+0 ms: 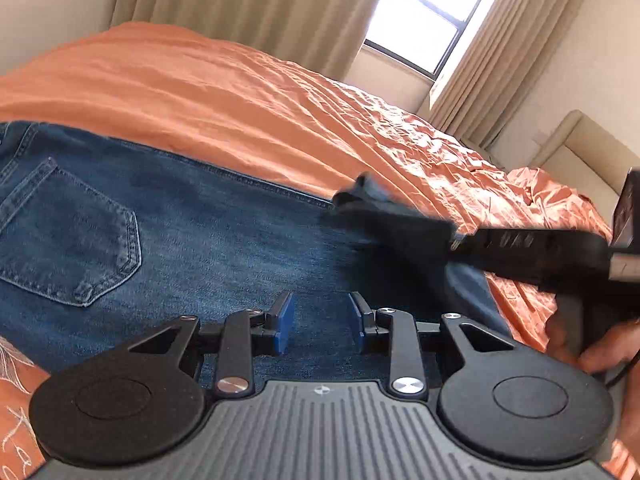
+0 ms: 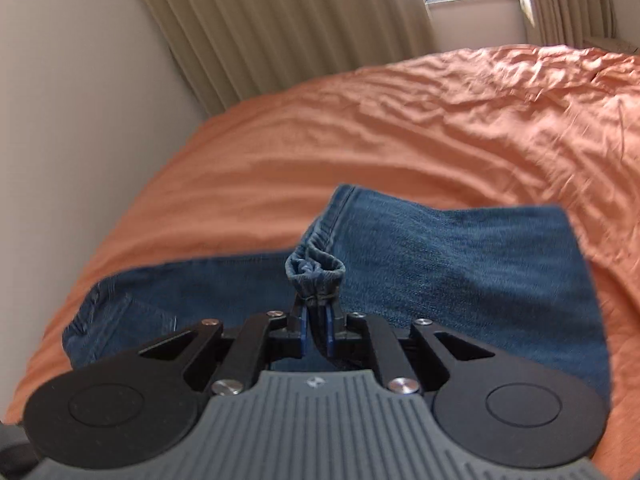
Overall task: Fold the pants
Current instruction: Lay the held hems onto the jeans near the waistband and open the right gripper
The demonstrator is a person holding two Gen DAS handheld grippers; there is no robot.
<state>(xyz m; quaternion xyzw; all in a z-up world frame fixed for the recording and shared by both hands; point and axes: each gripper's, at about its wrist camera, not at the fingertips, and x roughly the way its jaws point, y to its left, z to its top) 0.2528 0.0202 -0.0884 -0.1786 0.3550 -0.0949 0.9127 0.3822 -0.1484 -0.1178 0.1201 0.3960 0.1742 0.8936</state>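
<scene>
A pair of blue denim jeans lies spread on a bed covered by a wrinkled orange sheet, back pocket up, near the bed's near edge. The left gripper, black with blue pads, hovers just above the denim with its jaws apart and nothing between them. The right gripper is clamped on a bunched hem of the jeans, with the gathered cloth standing up from between its pads; a fold of the leg lies over the rest of the garment beyond it. In the left view, the right gripper reaches in from the right edge, blurred, over the denim. Behind the bed hang beige pleated curtains, partly drawn across a bright window. A plain cream wall runs along the bed's left side.
</scene>
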